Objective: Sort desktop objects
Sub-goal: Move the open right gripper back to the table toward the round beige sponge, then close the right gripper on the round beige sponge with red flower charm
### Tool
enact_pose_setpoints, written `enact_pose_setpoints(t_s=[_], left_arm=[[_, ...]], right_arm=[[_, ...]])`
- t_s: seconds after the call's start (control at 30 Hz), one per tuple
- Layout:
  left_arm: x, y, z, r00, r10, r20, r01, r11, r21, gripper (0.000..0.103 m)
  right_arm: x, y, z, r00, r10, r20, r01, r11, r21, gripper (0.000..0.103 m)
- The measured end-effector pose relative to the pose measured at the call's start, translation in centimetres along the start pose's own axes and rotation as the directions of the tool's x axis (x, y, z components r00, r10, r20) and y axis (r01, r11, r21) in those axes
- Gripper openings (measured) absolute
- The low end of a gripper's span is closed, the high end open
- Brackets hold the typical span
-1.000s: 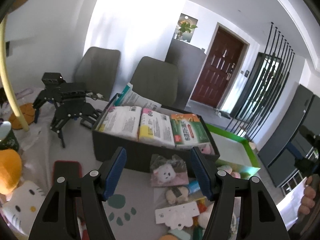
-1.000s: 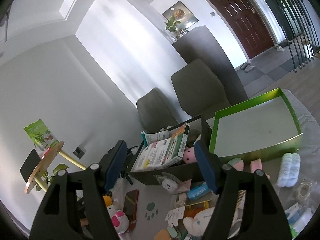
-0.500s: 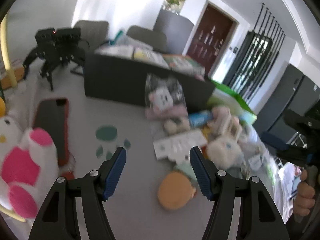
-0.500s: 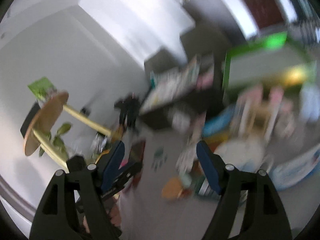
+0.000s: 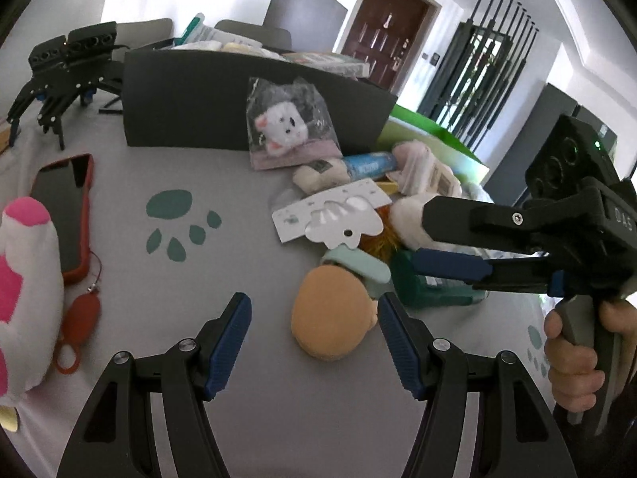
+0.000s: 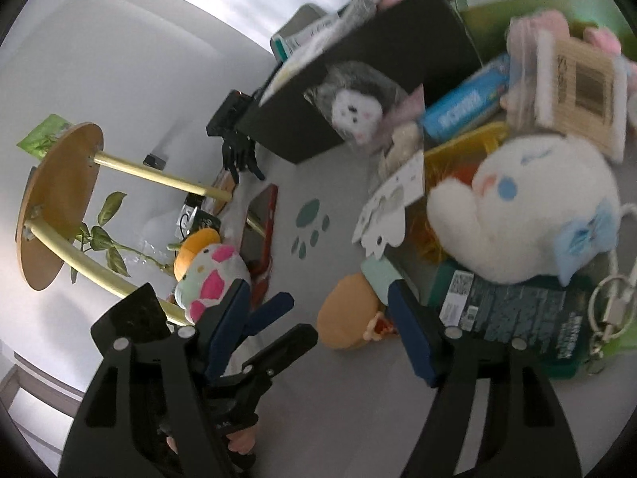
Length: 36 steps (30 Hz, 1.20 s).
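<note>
Presently both claws, left gripper [image 5: 314, 332] and right gripper [image 6: 318, 328], stand open over the orange plush [image 5: 332, 312]; judged next: close on it.

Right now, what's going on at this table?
A person holds a two-finger tool in each hand over a cluttered grey tabletop. Both the left tool and the right tool are open and empty, converging on the round orange plush at the near edge of the toy pile. Nothing is gripped yet. The black box behind already holds packets.
</note>
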<state>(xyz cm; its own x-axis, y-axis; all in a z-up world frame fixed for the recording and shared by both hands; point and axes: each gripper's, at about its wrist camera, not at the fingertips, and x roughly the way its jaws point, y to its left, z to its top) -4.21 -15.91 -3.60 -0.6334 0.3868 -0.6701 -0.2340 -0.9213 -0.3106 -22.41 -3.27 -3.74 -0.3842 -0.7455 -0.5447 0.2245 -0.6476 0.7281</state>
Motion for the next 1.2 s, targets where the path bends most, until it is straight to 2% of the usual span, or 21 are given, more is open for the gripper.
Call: enact_pose_setpoints(t_s=[0.2,0.4,0.47,0.77,0.8,0.93,0.97,1.0,1.1,1.2], left_arm=[[1.0,-0.5,-0.5,0.999,-0.002,-0.037,0.003,1.0,0.02,0.066],[2.3,-1.4,-1.0,0.996,-0.006,-0.088,0.011,0.998,0.056,0.066],[2.4,-1.6,-1.0,0.996,0.0,-0.084,0.005,0.998,0.066,0.066],[2.2,-1.9,-1.2,0.997,-0.015,-0.074,0.021,0.997,0.072,0.066],[2.2,-1.8,-1.2,0.997,-0.019,-0.07,0.024,0.997,0.067,0.066],[1.8,-2.2,-1.2,0.998,-0.039,-0.047,0.042,0.997,0.07,0.066],[1.7,-2.5,-1.2,0.997,-0.056,-0.045,0.059,0.995,0.078,0.066],[1.6,-2.9,-1.3,0.998,-0.042,-0.041,0.046,0.995,0.094,0.066],[1.6,-3.2,-1.3,0.998,-0.048,-0.042,0.052,0.993,0.102,0.066],[1.3,-3.3,-1.3,0.998,-0.052,-0.027,0.055,0.993,0.104,0.066]], right_arm=[[1.4,-0.2,-0.6,0.998,0.016,-0.06,-0.015,1.0,0.015,0.073],[2.7,-0.7,-1.2,0.994,-0.006,-0.105,0.011,0.999,0.044,0.073],[3.2,-0.9,-1.4,0.993,-0.01,-0.118,0.016,0.999,0.048,0.073],[3.4,-1.5,-1.7,0.995,0.008,-0.101,-0.001,0.997,0.071,0.075],[3.4,-1.5,-1.7,0.995,0.005,-0.098,0.002,0.998,0.065,0.074],[3.6,-1.7,-1.8,0.996,-0.013,-0.094,0.019,0.998,0.063,0.055],[3.7,-1.7,-1.8,0.995,-0.005,-0.102,0.011,0.998,0.067,0.052],[4.0,-1.8,-1.8,0.993,0.011,-0.115,-0.003,0.997,0.072,0.047],[4.1,-1.3,-2.0,0.993,0.004,-0.115,0.002,0.999,0.05,0.046],[4.1,-1.3,-2.1,0.994,0.008,-0.112,-0.003,0.999,0.049,0.041]])
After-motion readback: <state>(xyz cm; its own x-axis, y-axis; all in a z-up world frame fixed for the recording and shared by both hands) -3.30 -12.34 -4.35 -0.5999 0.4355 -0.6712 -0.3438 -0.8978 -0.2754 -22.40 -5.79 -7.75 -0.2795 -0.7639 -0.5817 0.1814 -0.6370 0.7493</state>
